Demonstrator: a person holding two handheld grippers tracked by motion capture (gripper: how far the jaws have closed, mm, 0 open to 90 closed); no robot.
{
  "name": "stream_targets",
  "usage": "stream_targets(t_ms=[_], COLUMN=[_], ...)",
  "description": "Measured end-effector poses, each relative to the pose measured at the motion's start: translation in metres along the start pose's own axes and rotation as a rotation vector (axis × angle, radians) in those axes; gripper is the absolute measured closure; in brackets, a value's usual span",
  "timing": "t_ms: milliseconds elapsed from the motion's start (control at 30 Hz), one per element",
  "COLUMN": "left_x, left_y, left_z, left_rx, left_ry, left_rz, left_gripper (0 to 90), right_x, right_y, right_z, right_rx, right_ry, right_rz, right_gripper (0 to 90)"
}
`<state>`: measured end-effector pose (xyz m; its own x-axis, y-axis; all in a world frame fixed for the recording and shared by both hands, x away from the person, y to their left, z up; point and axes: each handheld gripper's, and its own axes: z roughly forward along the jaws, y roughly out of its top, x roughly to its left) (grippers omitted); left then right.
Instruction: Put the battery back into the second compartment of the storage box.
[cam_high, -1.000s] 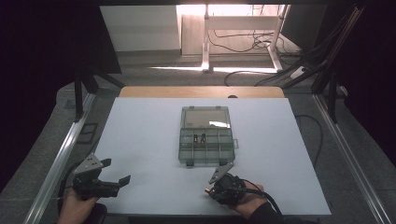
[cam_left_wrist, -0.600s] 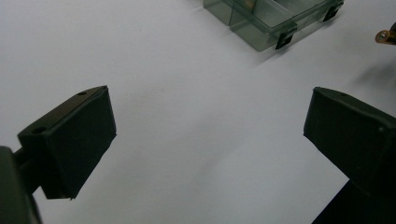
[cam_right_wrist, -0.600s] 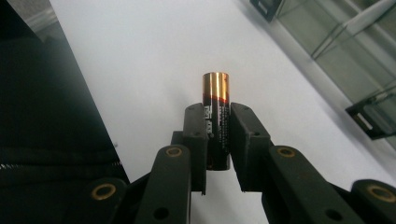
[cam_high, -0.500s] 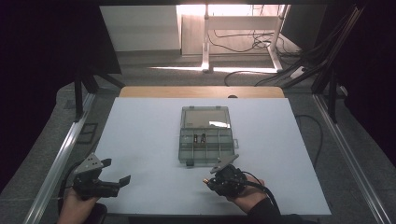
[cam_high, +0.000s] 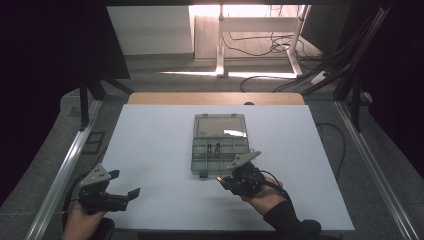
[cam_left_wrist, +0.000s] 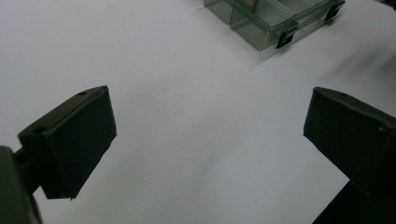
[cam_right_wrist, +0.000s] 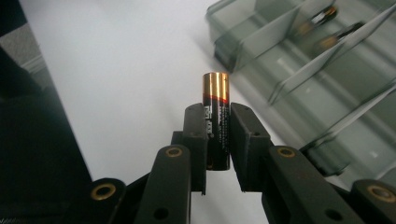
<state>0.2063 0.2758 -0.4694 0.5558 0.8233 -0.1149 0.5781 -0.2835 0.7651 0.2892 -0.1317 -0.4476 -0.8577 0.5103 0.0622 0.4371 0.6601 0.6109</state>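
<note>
Black-copper battery (cam_right_wrist: 216, 119) clamped between right gripper (cam_right_wrist: 217, 140) fingers (cam_right_wrist: 195, 140).

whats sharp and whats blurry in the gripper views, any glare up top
Right gripper view: the black-and-copper cylindrical battery in the right hand-held gripper is sharp, the clear grey plastic compartment box behind is soft. Left gripper view: the black jaws are blurred. High view: glare on the box lid, bright floor beyond, dark surroundings.

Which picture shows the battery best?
The right gripper view: the battery sits big and sharp, pinched in the right tool. In the high view it is just a tiny copper tip beside the clear box.
</note>
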Motion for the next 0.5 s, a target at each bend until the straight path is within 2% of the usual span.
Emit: stream_targets(t_ms=[67, 133, 367, 500], left_x=[0.0, 0.0, 0.0, 0.0], left_y=[0.0, 0.0, 0.0, 0.0], left_z=[0.0, 0.0, 0.0, 0.0], left_rx=[0.0, 0.001, 0.0, 0.0], left_ry=[-0.001, -0.001, -0.001, -0.002], left_rz=[-0.002, -0.003, -0.003, -0.003], left_gripper=[2.6, 2.6, 2.7, 2.8], right_x=[-0.004, -0.008, -0.017, -0.024], right_y=[0.004, 0.008, 0.019, 0.028], right_z=[-0.001, -0.001, 0.005, 0.008], right_rx=[-0.022, -0.027, -0.022, -0.039], right_ry=[0.01, 0.019, -0.025, -0.031], right_rz=[0.012, 0.046, 0.064, 0.062], right_gripper=[76.9, 76.9, 77.0, 77.0])
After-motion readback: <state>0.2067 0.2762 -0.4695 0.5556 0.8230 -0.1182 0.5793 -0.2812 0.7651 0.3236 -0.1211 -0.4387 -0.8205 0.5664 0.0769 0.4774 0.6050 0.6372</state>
